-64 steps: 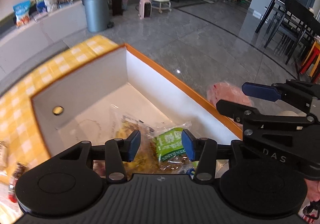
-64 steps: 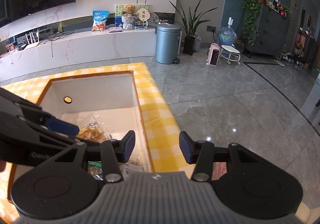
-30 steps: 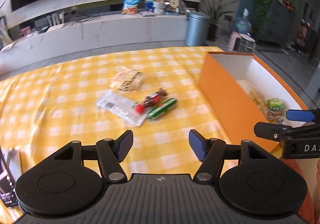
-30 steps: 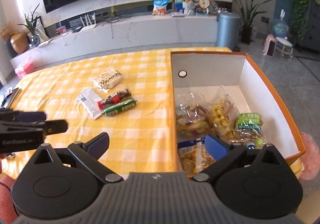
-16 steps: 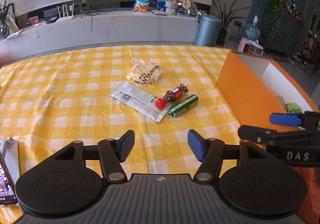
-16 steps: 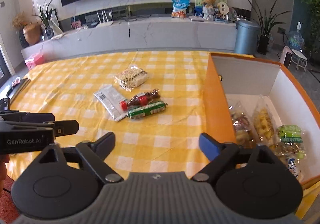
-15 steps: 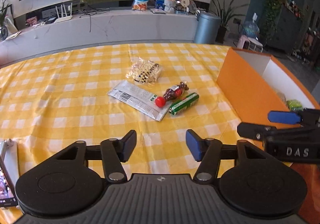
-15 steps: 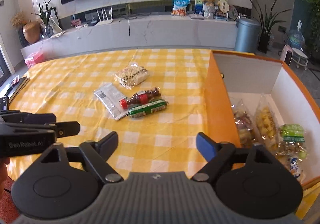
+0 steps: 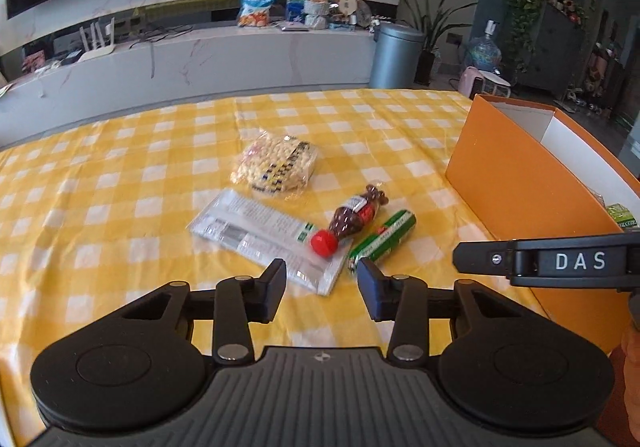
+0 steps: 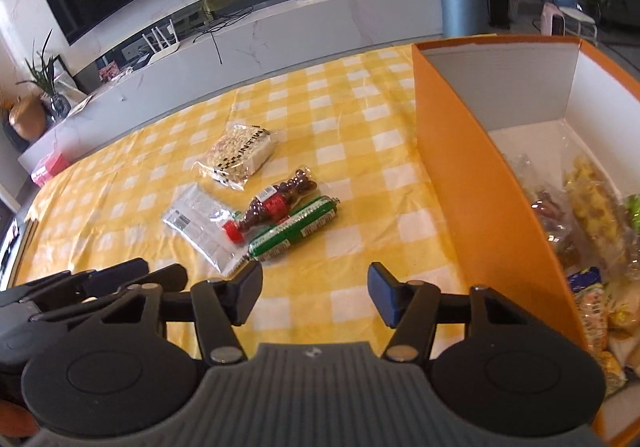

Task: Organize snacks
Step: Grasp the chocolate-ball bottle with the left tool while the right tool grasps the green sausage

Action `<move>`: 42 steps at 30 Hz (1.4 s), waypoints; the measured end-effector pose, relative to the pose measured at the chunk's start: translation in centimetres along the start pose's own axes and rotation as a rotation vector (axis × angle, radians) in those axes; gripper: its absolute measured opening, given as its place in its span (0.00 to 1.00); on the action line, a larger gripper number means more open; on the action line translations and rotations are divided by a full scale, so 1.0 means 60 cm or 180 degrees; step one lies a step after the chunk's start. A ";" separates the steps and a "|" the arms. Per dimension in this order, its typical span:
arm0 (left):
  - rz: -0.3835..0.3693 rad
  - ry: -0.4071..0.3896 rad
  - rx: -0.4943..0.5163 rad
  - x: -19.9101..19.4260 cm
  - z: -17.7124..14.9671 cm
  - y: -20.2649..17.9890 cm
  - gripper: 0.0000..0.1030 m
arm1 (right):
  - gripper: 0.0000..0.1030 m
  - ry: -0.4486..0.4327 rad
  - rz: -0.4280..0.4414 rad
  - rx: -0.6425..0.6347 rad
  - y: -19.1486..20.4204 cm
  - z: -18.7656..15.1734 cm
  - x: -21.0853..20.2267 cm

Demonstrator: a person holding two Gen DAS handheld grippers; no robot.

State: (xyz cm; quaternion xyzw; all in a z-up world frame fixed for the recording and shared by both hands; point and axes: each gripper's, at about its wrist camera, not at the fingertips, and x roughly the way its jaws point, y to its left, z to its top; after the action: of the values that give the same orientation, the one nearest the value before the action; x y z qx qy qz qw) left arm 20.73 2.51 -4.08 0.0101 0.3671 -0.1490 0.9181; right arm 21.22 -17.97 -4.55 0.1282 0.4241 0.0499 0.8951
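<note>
Snacks [image 9: 320,219] ahead of hand-held gripper [image 9: 322,287]

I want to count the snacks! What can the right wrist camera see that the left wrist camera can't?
Only the right wrist view looks down into the orange box, showing the snack bags piled inside. Only the left wrist view shows the big water jug and the right gripper's DAS label. Both show the yellow checked cloth with four loose snacks: a puffed-grain bag, a flat white packet, a red-capped bottle-shaped candy and a green roll.
</note>
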 end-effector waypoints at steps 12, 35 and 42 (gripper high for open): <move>-0.0187 0.0089 0.0463 0.106 0.022 0.002 0.37 | 0.52 0.0016 0.0044 0.0430 0.003 0.043 0.076; -0.0287 0.0189 0.0458 0.128 0.006 -0.022 0.23 | 0.27 0.0250 -0.0095 0.0223 0.017 0.041 0.146; -0.0113 0.0286 0.0082 0.079 -0.027 -0.024 0.23 | 0.24 0.0356 -0.0073 0.0019 -0.001 0.019 0.118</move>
State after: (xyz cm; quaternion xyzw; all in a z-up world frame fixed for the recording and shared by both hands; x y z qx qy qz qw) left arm 22.50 0.08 -8.31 0.0222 0.4060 -0.1694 0.8978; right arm 26.61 -16.87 -9.15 0.1230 0.4750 0.0455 0.8702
